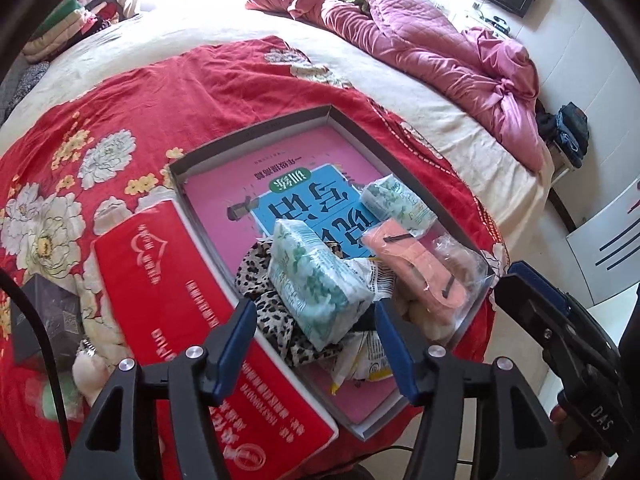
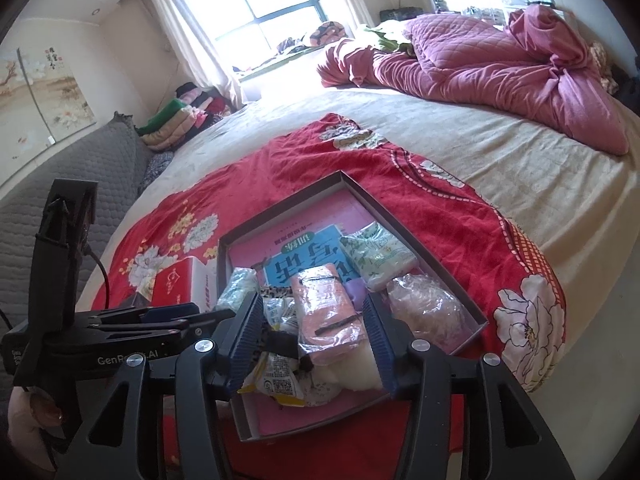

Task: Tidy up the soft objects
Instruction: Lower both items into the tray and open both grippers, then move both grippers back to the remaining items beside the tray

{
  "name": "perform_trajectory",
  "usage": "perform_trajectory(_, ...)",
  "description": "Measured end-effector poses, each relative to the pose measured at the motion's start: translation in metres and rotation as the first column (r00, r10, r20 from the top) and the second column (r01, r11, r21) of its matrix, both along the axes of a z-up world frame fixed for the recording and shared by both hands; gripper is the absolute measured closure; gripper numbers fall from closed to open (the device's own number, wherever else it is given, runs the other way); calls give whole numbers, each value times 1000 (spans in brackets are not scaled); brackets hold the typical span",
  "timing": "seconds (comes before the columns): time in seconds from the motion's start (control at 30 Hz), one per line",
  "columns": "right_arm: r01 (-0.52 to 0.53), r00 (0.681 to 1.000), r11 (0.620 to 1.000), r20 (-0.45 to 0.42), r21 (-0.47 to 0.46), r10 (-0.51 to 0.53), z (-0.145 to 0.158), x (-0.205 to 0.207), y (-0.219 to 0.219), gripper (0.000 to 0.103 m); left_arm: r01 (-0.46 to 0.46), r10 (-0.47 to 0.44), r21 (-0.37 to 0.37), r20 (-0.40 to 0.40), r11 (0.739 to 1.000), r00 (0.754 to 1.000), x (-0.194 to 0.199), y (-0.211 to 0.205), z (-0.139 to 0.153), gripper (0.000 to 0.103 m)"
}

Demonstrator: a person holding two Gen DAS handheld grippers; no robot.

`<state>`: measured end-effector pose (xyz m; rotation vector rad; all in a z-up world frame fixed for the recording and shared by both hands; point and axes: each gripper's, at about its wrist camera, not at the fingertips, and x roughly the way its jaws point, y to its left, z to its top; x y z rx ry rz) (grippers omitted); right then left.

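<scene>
A shallow grey box (image 1: 256, 128) lies on a red floral cloth (image 1: 140, 92) on the bed. It holds a pink book (image 1: 248, 184), two green-patterned tissue packs (image 1: 316, 280) (image 1: 394, 198), a peach packet in clear wrap (image 1: 416, 268), a leopard-print cloth (image 1: 264, 280) and a yellow-white snack bag (image 1: 360, 360). My left gripper (image 1: 316, 344) is open, its fingers either side of the near tissue pack. My right gripper (image 2: 314, 340) is open above the peach packet (image 2: 324, 304) and the snack bag (image 2: 276, 380). The far tissue pack (image 2: 376, 256) and a clear crinkled bag (image 2: 428, 308) lie beyond.
A red tissue carton (image 1: 192, 304) lies left of the box, with a dark small box (image 1: 52, 316) and a plush toy (image 1: 90, 372) beside it. A pink quilt (image 1: 432, 48) is bunched at the bed's far side. Folded clothes (image 2: 180, 120) are stacked by the window.
</scene>
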<state>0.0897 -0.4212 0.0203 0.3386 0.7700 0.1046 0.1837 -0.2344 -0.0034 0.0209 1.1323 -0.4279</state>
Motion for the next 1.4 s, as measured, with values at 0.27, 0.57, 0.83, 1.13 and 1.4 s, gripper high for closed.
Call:
perform_trajectory(0.27, -27, 999, 999, 40, -19, 27, 21, -6, 17, 46, -31, 30, 7, 46, 1000, 998, -16, 22, 21, 35)
perform_trajectory(0.57, -96, 992, 995, 73, -39, 99, 40, -12, 50, 46, -80, 81, -10, 76, 997, 994, -37, 58, 39, 34)
perform_trajectory(0.83, -163, 982, 983, 86, -80, 170, 53, -15, 90, 45, -138, 138, -7, 89, 990, 986, -54, 100, 45, 34)
perform_trajectory(1.13, -269, 957, 952, 68, -149, 281, 59, -19, 148, 45, -220, 220, -19, 83, 975, 972, -70, 156, 40, 34)
perform_trajectory(1.4, -356, 929, 912, 29, -204, 369, 50, -21, 197, 44, -328, 329, -24, 48, 944, 943, -76, 217, 24, 32)
